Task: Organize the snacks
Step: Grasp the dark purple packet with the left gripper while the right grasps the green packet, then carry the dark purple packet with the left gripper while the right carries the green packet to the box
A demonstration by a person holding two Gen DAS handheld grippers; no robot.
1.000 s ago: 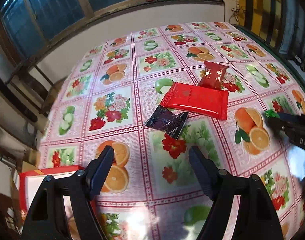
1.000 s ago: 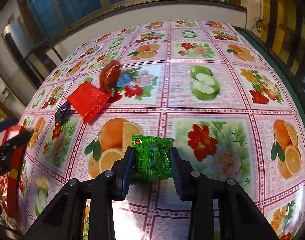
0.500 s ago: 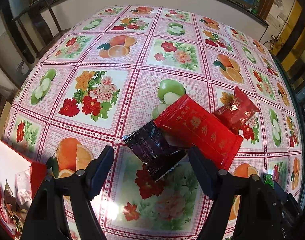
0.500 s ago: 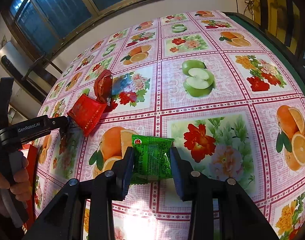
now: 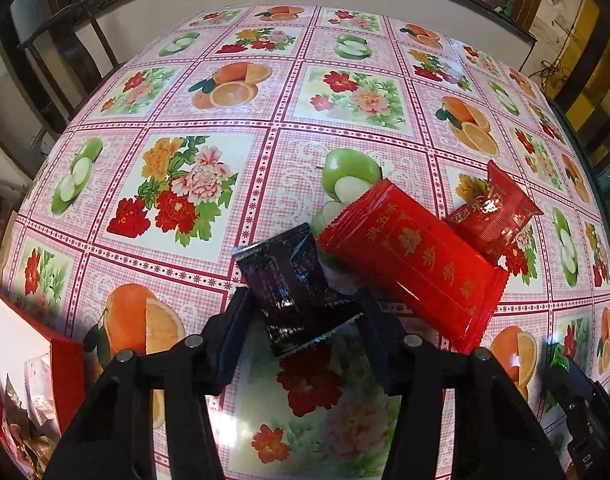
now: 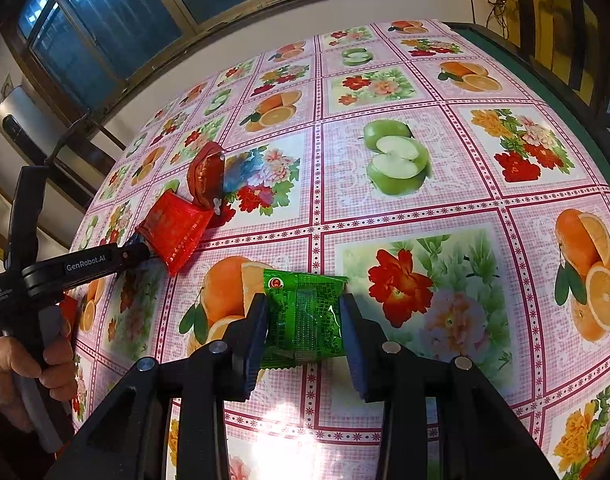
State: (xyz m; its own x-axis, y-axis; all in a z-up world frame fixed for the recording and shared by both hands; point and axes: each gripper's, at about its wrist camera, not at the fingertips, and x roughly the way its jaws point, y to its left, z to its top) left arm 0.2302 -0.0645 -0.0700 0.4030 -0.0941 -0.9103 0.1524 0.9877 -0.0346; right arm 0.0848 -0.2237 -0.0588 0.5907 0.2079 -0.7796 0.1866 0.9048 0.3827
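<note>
The table [image 5: 345,92], covered with a cloth of fruit and flower squares, is the biggest thing here. At its left edge stands the red box [image 5: 65,364], with some wrapped snacks already inside. Right of the box, past the printed orange, lie three packets close together: the long red packet [image 5: 417,264], the small red packet [image 5: 491,216] touching its far end, and the dark packet [image 5: 293,284] at its near end.

The left gripper [image 5: 303,320] has come down over the dark packet, and its jaws have just been closing; the packet is now between them and both pads touch its sides, so the pinch looks made or almost made. I judge this packet goes to the box next.

The right gripper [image 6: 305,316], far right of the box, pinches the green packet [image 6: 305,316] as before and waits.
</note>
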